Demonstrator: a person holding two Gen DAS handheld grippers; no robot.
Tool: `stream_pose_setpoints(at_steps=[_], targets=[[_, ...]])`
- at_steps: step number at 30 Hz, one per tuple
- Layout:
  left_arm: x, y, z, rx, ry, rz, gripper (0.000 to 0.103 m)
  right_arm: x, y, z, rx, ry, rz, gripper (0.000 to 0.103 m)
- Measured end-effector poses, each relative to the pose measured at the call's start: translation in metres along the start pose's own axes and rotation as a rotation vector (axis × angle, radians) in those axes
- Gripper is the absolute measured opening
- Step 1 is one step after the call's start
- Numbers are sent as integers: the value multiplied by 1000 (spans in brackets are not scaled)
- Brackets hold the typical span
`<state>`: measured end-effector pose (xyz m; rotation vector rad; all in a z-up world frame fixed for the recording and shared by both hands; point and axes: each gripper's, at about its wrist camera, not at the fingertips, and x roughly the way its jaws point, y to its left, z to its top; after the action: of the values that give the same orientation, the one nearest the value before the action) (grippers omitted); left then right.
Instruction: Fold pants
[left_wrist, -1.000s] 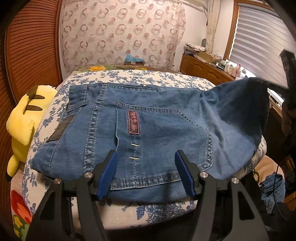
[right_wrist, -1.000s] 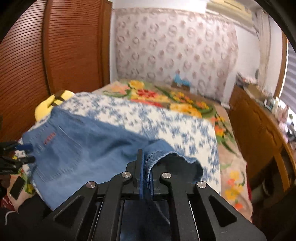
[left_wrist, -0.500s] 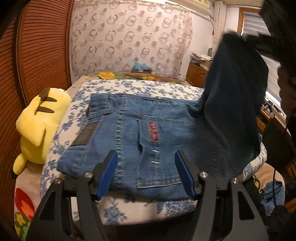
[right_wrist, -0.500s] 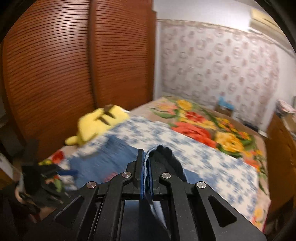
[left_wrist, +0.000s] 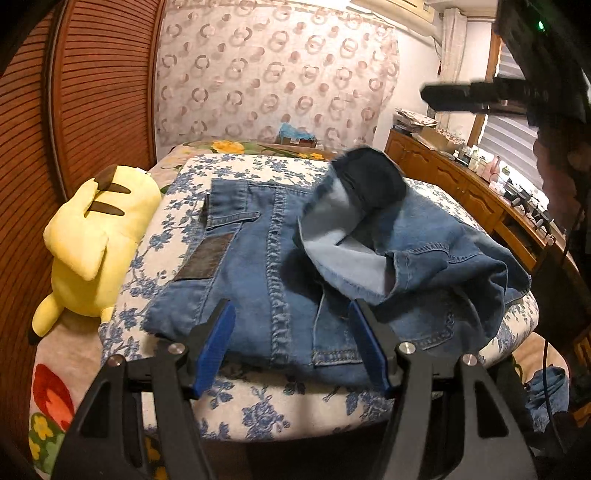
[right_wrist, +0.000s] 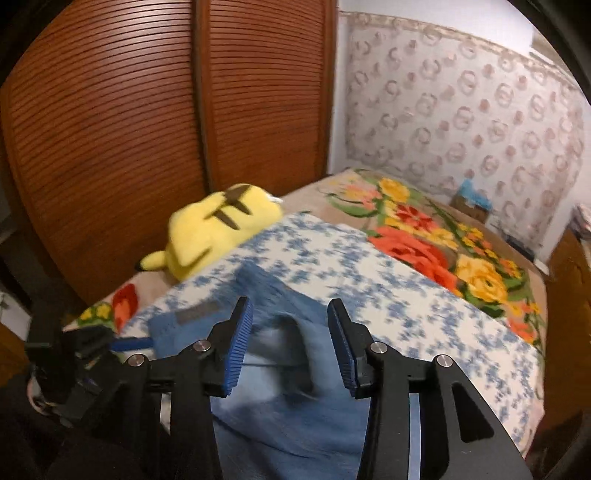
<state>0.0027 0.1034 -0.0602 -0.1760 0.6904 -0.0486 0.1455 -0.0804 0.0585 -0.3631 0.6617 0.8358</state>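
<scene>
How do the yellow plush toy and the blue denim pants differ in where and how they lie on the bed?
The yellow plush toy lies at the bed's edge beside the wooden louvred doors; the blue denim pants lie on the blue-flowered white cloth. The plush toy is one compact lump; the pants are spread flat, with a leg flopped back, rumpled, on top. Neither is gripped by a claw.

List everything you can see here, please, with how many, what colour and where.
jeans: one, blue denim, on the floral cover, leg end flopped over the top
plush toy: one, yellow, left of the jeans
floral cover: one, white and blue, under the jeans
blanket: one, bright flowers, far end of bed
louvred doors: brown, left of the bed
dresser: one, wooden, cluttered, right side
left gripper: black, blue pads, open, empty
right gripper: black, blue pads, opening, gripping nothing
</scene>
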Motion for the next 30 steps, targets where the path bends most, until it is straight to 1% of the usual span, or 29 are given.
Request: stream_pose_setpoints(at_steps=[4, 6, 8, 9, 11, 14, 15, 17, 19, 20, 23, 25, 27, 28, 30], targets=[[5, -14, 11, 20, -17, -21, 63, 7, -32, -20, 47, 29, -42, 43], [7, -22, 19, 33, -33, -32, 63, 16, -51, -31, 86, 49, -51, 43], [9, -30, 27, 44, -51, -63, 63, 23, -64, -39, 112, 58, -57, 43], [12, -34, 33, 42, -59, -92, 63, 24, -67, -41, 119, 61, -62, 43], [16, -40, 40, 37, -58, -117, 63, 31, -78, -48, 147, 75, -68, 43], [25, -53, 49, 70, -53, -166, 63, 38, -86, -60, 172, 94, -74, 43], [34, -58, 52, 87, -28, -178, 61, 40, -88, -63, 177, 101, -76, 43], [50, -62, 54, 89, 19, -194, 56, 43, -95, -72, 194, 112, -83, 43], [66, -67, 53, 97, 73, -188, 53, 47, -100, -74, 207, 117, -75, 43], [73, -70, 50, 107, 96, -178, 51, 50, -103, -73, 212, 118, -62, 43], [80, -72, 43, 109, 119, -188, 45, 63, -109, -69, 208, 119, -34, 43], [80, -74, 38, 113, 127, -202, 41, 75, -112, -67, 208, 137, -15, 43], [79, -77, 34, 130, 134, -213, 30, 90, -117, -66, 231, 156, 23, 43], [79, -79, 32, 136, 136, -217, 28, 95, -118, -66, 244, 163, 48, 43], [77, -80, 29, 148, 142, -221, 10, 103, -119, -65, 262, 171, 90, 43]])
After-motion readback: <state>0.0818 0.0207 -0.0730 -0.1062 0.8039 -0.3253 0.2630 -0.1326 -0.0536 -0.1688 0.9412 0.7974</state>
